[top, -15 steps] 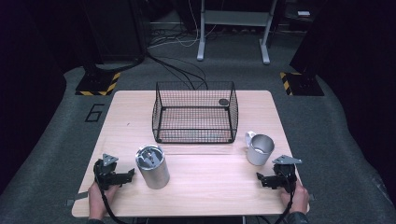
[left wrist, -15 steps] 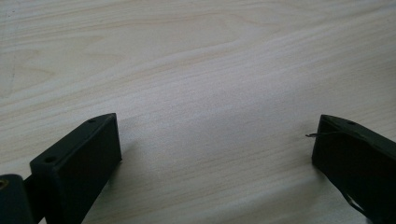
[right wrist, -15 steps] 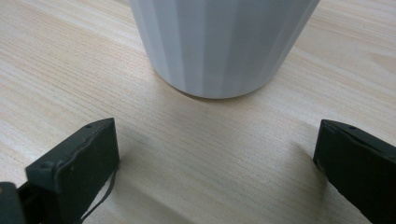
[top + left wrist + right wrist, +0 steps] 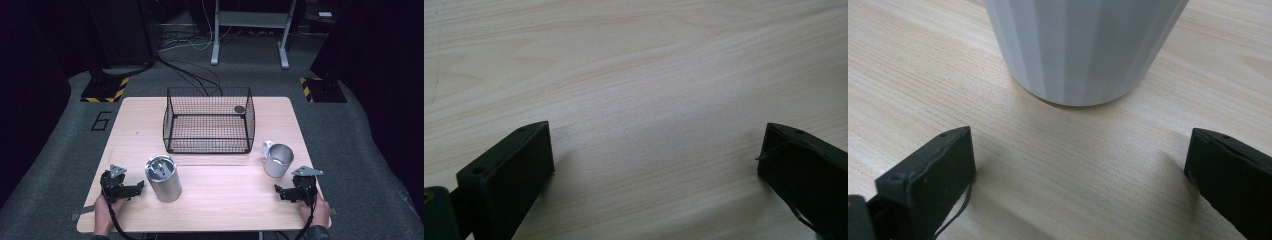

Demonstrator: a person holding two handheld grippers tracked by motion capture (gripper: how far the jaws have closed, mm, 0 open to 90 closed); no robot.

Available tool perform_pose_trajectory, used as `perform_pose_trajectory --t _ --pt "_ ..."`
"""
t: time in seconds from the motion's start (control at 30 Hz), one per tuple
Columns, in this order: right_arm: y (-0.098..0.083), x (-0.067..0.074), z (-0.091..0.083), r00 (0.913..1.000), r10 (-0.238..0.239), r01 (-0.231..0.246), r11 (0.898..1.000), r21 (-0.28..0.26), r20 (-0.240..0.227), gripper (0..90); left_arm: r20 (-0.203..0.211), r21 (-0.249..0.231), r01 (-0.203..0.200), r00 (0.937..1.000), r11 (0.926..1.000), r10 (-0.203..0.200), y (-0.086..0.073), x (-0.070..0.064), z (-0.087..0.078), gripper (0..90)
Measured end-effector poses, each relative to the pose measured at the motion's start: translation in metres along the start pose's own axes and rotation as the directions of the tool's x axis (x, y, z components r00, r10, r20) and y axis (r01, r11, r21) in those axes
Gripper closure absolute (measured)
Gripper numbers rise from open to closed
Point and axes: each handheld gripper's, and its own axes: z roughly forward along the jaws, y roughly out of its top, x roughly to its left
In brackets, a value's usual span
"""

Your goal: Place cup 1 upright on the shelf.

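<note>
Overhead, the left tool (image 4: pixel 134 187) rests low on the worktop (image 4: pixel 210 200) just beside a steel tumbler (image 4: pixel 162 178), while the right tool (image 4: pixel 281 191) sits near a handled metal cup (image 4: pixel 277 159); a wire basket (image 4: pixel 209 120) stands behind them, and a "6" (image 4: pixel 101 120) is marked on the floor. In the left gripper view, the jaws stand wide apart over bare wood. In the right gripper view, the jaws are likewise apart, with a pale ribbed vessel (image 4: pixel 1083 45) just ahead, untouched.

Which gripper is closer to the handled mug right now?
Right. The right gripper sits just in front of the mug, open, with the mug's base filling its view. The left gripper is across the table beside the steel tumbler, also open.
</note>
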Motion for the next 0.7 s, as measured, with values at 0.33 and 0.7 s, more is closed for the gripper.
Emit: perform_pose_trajectory --t 0.33,0.7 --pt "0.000 0.000 0.000 1.0000 -0.004 0.004 1.000 0.004 -0.002 0.0 -0.046 -0.001 0.050 0.9977 0.9988 -0.050 -0.005 -0.004 -0.005 1.0" --pt "0.000 -0.002 0.000 0.9999 -0.012 0.012 1.000 0.006 -0.004 0.0 0.018 -0.022 0.064 0.9978 0.9977 -0.064 -0.009 -0.002 -0.016 0.1"
